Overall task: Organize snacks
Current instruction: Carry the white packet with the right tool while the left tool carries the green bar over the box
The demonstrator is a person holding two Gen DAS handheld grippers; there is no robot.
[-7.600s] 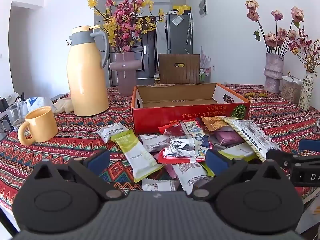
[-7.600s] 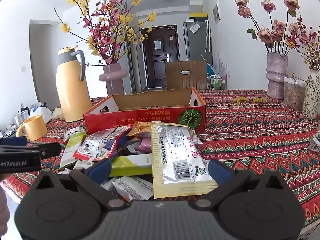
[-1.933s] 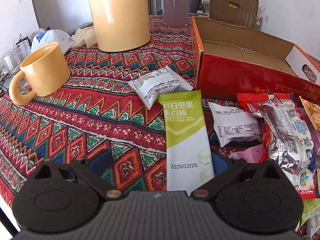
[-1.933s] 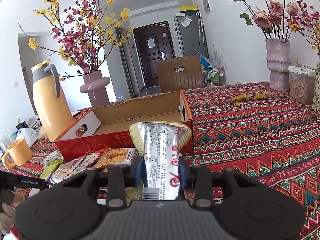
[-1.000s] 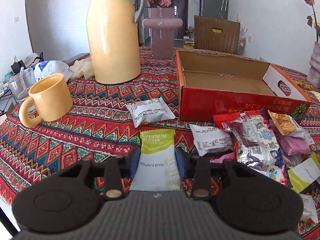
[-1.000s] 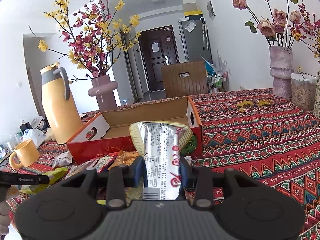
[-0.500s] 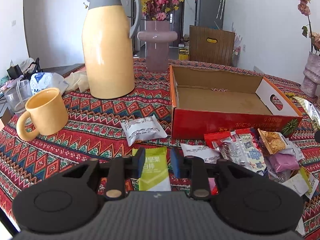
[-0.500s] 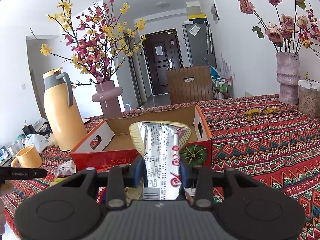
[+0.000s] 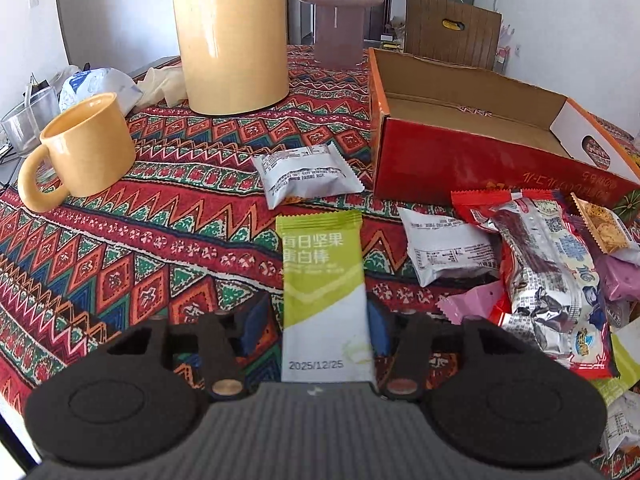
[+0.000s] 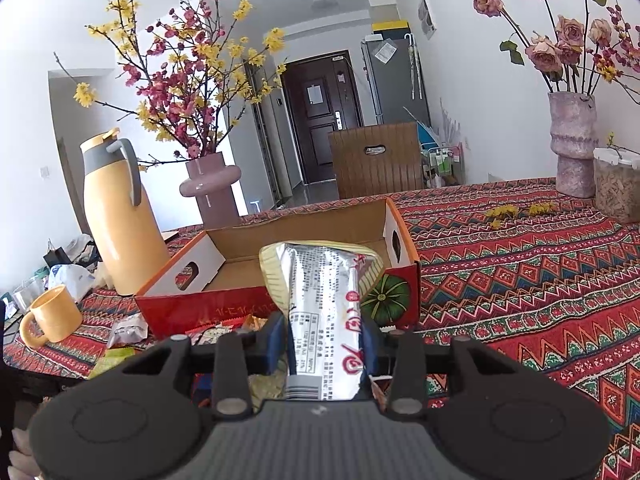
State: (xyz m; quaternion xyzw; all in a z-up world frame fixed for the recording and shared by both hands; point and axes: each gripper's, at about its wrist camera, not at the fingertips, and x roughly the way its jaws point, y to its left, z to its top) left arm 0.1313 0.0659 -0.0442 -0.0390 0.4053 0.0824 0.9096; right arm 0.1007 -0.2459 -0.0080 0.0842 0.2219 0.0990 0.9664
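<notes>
Snacks: one green bar [image 9: 324,280] between the parted left gripper [image 9: 316,330]; one silver packet [image 10: 324,312] clamped by the right gripper [image 10: 322,346] before one red box [image 10: 280,276].

A cardboard box [image 9: 480,160] is sitting upper right, a mug [image 9: 80,152] at left, a thermos [image 9: 230,36] behind at top, snack packets [image 9: 540,264] lying below the box.

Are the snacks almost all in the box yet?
Not yet. The red box looks empty, so nothing is packed. The right hand-held gripper holds a silver snack pack near the box. The left hand-held gripper sits around a green bar, its pads slightly apart. The snack pile still waits on the tablecloth.
</notes>
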